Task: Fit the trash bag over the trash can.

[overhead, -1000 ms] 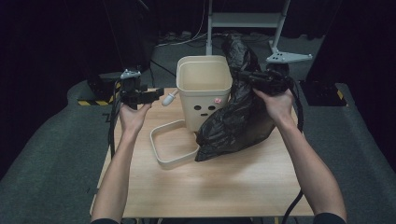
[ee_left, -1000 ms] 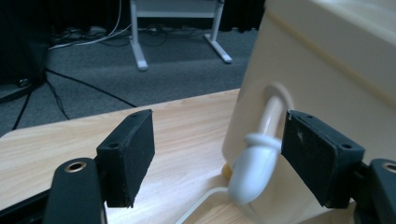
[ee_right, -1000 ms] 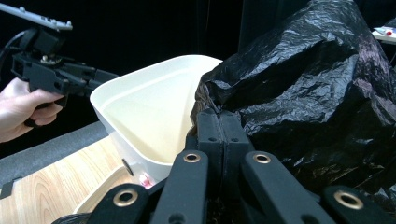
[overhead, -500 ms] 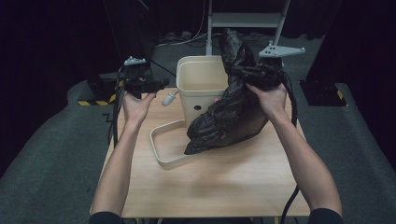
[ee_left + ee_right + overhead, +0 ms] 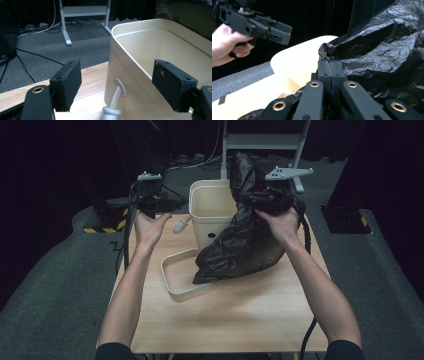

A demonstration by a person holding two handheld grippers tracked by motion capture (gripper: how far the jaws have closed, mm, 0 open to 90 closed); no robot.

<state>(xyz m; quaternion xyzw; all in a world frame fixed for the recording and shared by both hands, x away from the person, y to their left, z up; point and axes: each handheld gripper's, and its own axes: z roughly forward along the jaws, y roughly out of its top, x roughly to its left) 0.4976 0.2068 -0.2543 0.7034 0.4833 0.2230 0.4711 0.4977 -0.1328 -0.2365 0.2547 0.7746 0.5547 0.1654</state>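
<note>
A cream bin (image 5: 210, 215) stands at the back of the wooden table (image 5: 250, 320). A crumpled black plastic bag (image 5: 245, 247) hangs against the bin's right side, its lower end on the table. My right gripper (image 5: 246, 199) is shut on the bag's upper edge near the bin's rim. In the right gripper view its closed jaws (image 5: 329, 62) pinch a fold of the bag (image 5: 382, 50). My left gripper (image 5: 172, 204) is open at the bin's left. In the left gripper view its wide jaws (image 5: 117, 67) frame the bin's wall (image 5: 140, 62) without touching it.
A cream tray-like lid (image 5: 175, 277) lies on the table in front of the bin, partly under the bag. A grey handle (image 5: 181, 225) sticks out of the bin's left side. A white stand (image 5: 260, 142) and cables sit on the floor behind.
The right gripper has raised the bag and swung it left against the bin. The left gripper has risen to rim height.
</note>
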